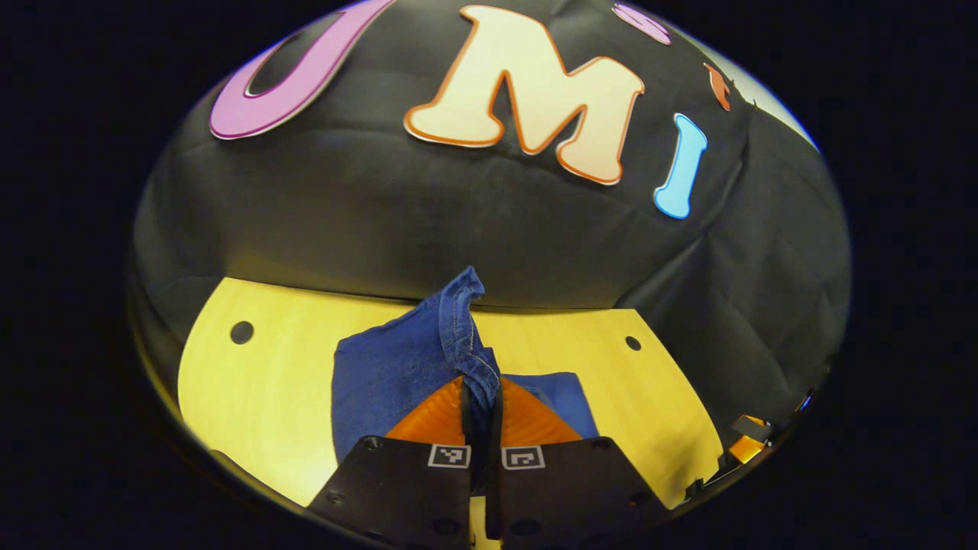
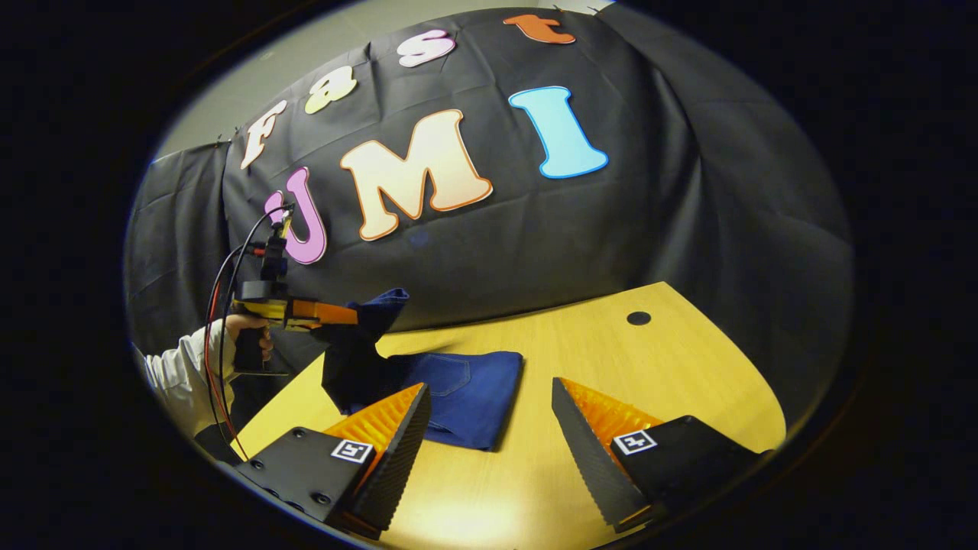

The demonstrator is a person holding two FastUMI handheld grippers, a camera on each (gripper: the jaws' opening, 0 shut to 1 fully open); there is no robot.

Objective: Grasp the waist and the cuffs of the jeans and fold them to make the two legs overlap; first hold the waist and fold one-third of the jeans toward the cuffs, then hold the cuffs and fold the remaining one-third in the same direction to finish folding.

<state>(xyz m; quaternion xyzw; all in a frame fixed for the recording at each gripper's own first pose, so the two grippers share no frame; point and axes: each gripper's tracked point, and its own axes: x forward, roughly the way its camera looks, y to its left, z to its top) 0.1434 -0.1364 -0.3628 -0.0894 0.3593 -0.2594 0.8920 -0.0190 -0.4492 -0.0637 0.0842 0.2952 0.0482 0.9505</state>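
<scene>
Over the table [image 2: 535,473], left claw [image 1: 481,416] clamps lifted jeans [image 1: 397,367]; right claw [image 2: 489,428] hovers apart.

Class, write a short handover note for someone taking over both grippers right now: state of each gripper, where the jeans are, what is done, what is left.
Left gripper: shut on a hemmed edge of the jeans, lifting it above the table; whether that edge is cuff or waist cannot be told.
Right gripper: open, empty, hovering over the table just short of the jeans.
Jeans: already a compact folded stack on the table, one end raised by the left gripper.
Done: the legs appear overlapped and at least one fold made.
Left: probably lay the raised end over the stack, release, flatten.
</scene>
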